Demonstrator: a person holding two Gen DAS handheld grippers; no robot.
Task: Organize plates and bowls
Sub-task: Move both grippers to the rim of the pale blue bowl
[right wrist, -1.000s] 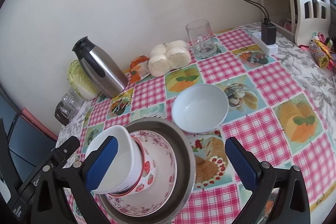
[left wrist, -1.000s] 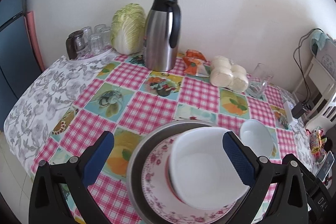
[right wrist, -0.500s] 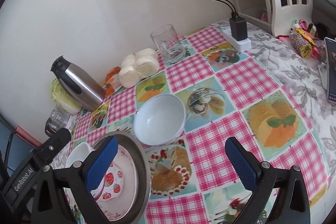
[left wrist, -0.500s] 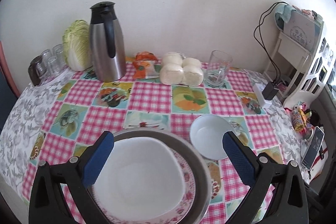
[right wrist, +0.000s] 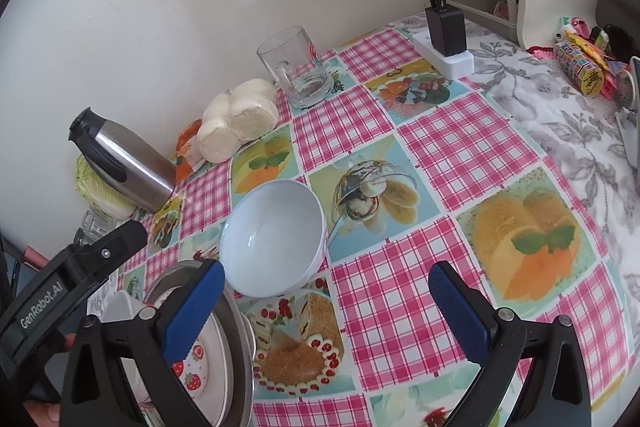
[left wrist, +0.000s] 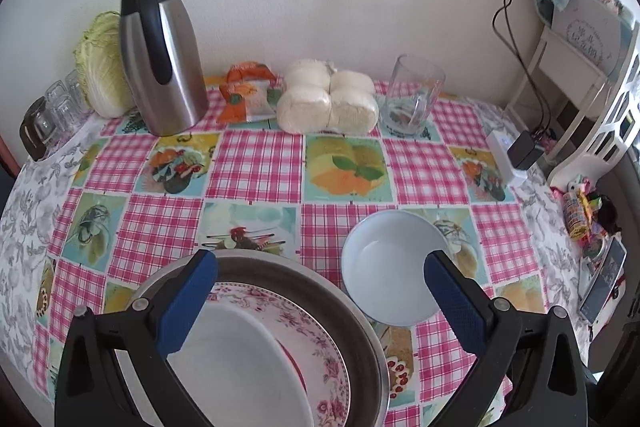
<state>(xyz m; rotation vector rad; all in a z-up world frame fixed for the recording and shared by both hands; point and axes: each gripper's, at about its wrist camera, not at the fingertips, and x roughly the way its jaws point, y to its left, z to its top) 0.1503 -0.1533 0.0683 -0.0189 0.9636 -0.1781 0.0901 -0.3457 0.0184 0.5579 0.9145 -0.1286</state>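
Both tongs, left (left wrist: 320, 291) and right (right wrist: 326, 301), stood apart and empty; your square bowl (left wrist: 240, 367) sat nested on the floral plate (left wrist: 320, 339) in the steel basin (left wrist: 360, 331), while the round white bowl (right wrist: 272, 239) waited alone on the bench (right wrist: 400, 291).

A glossy, smooth plastic-looking cloth (left wrist: 256, 167) printed with pink checks and food pictures is laid over the table; a matt, floral grey-and-white fabric (right wrist: 560, 115) is seen at its edges. A brushed steel flask (left wrist: 160, 67) with a shiny black plastic handle is shown. The round pan (left wrist: 360, 327) looks like dull grey metal. The floral plate (left wrist: 320, 331) and white bowl (left wrist: 394, 263) appear glazed, smooth and shiny. The mug (left wrist: 414, 95) is clear glass. The buns (left wrist: 328, 103) are wrapped in thin clear film. The gripper pads (left wrist: 186, 301) are textured blue rubber on matt black plastic.
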